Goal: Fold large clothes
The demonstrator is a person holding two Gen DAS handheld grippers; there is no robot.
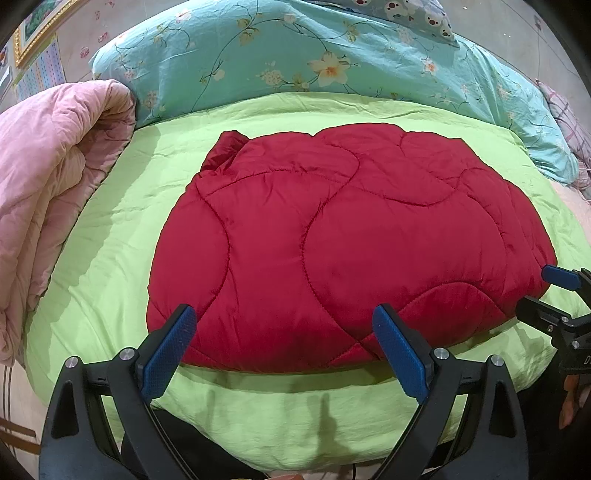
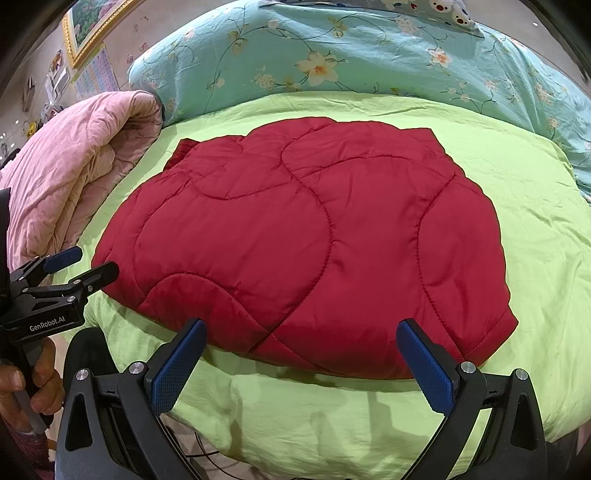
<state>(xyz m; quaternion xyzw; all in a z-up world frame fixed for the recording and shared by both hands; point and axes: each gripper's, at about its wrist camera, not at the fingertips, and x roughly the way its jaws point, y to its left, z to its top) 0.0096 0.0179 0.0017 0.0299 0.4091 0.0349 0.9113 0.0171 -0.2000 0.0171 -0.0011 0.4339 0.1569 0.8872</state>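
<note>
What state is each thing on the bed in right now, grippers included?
Red quilted garment: folded, lying flat on the green sheet.
Green sheet: spread, wrinkled.
Pink quilt: folded, piled to the left.
Floral blue duvet: bunched behind.
Left gripper: open, empty.
Right gripper: open, empty.

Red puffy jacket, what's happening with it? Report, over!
Both claws open, left and right, poised at near hem. Red quilted jacket folded flat on green sheet. Pink comforter alongside, not blocking.

pink quilt [image 1: 55,177] cropped left, framed picture [image 2: 92,26] cut off
</note>
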